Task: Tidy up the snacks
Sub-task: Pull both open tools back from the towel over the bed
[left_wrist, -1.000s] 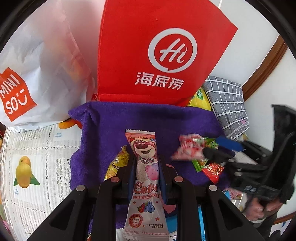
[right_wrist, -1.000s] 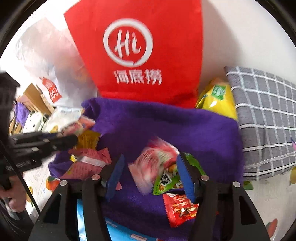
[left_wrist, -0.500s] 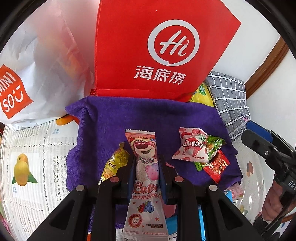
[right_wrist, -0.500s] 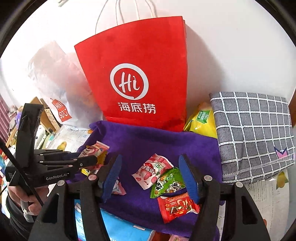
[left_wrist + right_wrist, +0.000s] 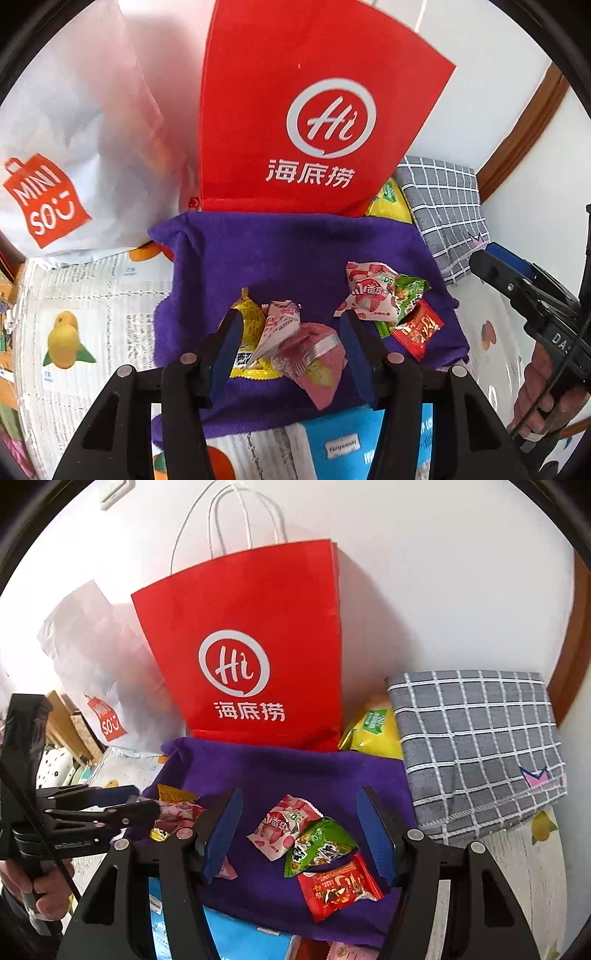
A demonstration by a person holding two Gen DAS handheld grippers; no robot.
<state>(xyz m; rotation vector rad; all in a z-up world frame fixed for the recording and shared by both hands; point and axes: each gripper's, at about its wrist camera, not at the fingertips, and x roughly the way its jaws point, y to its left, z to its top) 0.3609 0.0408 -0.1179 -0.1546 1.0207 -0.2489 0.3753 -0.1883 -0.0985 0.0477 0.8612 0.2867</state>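
1. Hovering over the left pile on the purple towel (image 5: pixel 295 251): left gripper (image 5: pixel 288 343), jaws spread wide and holding nothing, straddling a yellow packet (image 5: pixel 251 325), a crumpled white-and-pink wrapper (image 5: pixel 280 325) and a pink sachet (image 5: pixel 314 354), all lying loose and overlapping.
2. Best taken one at a time, probably: close on the flat middle of the topmost wrapper, not its crimped end, which looks likely to slip.
3. Keeping the piles apart: clear towel between this heap and the next.
4. Resting further right, overlapped in a row: strawberry packet (image 5: pixel 284 823), green packet (image 5: pixel 317 845), red packet (image 5: pixel 340 886).
5. Poised above those three: right gripper (image 5: pixel 303 834), jaws likewise spread and empty.
6. Standing behind: red paper bag (image 5: pixel 251 657), upright against the wall, a likely destination; lift clear of its rim before letting go.
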